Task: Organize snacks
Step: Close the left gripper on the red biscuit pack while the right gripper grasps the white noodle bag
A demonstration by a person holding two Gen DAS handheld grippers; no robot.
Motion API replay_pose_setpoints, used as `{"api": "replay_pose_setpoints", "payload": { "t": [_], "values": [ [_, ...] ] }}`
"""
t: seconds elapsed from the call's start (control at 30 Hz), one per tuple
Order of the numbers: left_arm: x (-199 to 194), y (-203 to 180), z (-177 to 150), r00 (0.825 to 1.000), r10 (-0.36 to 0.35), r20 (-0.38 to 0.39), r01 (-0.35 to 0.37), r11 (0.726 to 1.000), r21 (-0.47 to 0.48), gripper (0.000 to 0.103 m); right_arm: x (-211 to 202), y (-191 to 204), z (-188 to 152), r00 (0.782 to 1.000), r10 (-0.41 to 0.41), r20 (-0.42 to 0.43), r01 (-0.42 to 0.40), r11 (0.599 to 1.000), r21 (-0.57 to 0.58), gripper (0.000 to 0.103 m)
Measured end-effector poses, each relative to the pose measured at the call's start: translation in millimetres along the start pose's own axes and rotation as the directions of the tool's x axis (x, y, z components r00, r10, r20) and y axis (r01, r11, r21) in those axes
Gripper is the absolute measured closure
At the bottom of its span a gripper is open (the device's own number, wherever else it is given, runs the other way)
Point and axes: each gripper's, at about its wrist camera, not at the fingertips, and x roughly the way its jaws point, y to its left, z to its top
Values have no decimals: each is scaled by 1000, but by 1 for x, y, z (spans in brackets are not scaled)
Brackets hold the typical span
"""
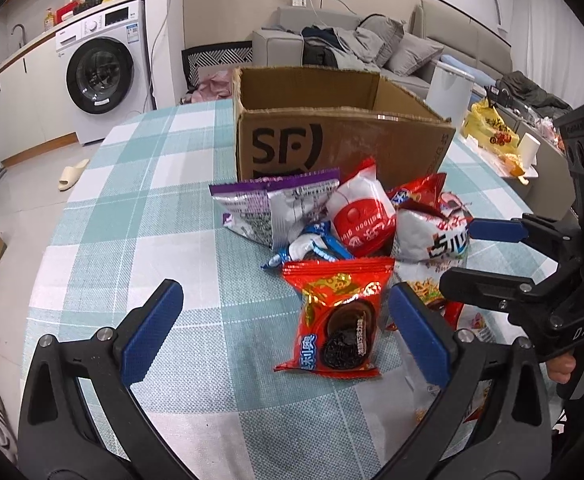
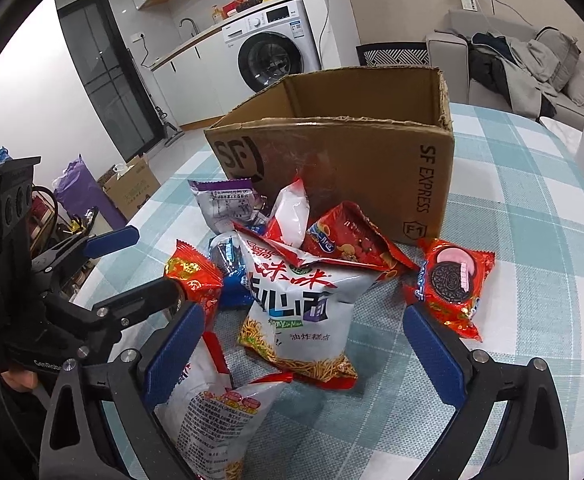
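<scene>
Two tongs stand wide and hold nothing above the checked worktop (image 1: 140,208). Between the left tongs (image 1: 286,330) lies a red cookie packet (image 1: 335,316); between the right tongs (image 2: 303,346), a white noodle bag (image 2: 295,308). Beyond both, more snacks are heaped against an open cardboard box (image 2: 343,160).
</scene>
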Motion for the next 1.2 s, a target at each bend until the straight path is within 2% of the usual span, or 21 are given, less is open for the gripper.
{"api": "replay_pose_setpoints", "payload": {
  "t": [0.23, 0.47, 0.7, 0.8, 0.9, 1.0, 1.07, 1.13, 1.2],
  "values": [
    [13, -2, -5, 999, 3, -42, -2, 1000, 10, 1, 9, 2, -2, 1000, 11, -16, -10, 1000, 9, 14],
    [25, -1, -8, 997, -11, -81, 11, 1000, 5, 1, 10, -5, -2, 1000, 27, -12, -26, 999, 39, 15],
    [38, 7, -10, 993, -36, -112, 33, 999, -29, 3, 13, -8, -4, 999, 30, -20, -29, 998, 54, 21],
    [42, 9, -11, 990, -71, -126, 65, 997, -46, 13, 14, -7, -5, 999, 32, -22, -31, 998, 50, 24],
    [47, 10, -11, 986, -100, -136, 93, 994, -51, 28, 14, -6, -5, 999, 31, -21, -30, 998, 48, 27],
    [52, 10, -12, 982, -127, -141, 120, 991, -54, 45, 14, -5, -6, 999, 33, -19, -32, 998, 49, 30],
    [53, 9, -11, 978, -151, -143, 144, 988, -58, 61, 13, -5, -6, 999, 32, -18, -31, 998, 48, 34],
    [52, 9, -11, 978, -154, -139, 148, 987, -57, 62, 13, -6, -7, 999, 32, -19, -31, 998, 48, 37],
    [49, 9, -11, 979, -158, -128, 152, 987, -53, 63, 13, -6, -7, 999, 35, -18, -34, 998, 48, 46]
  ]
}}
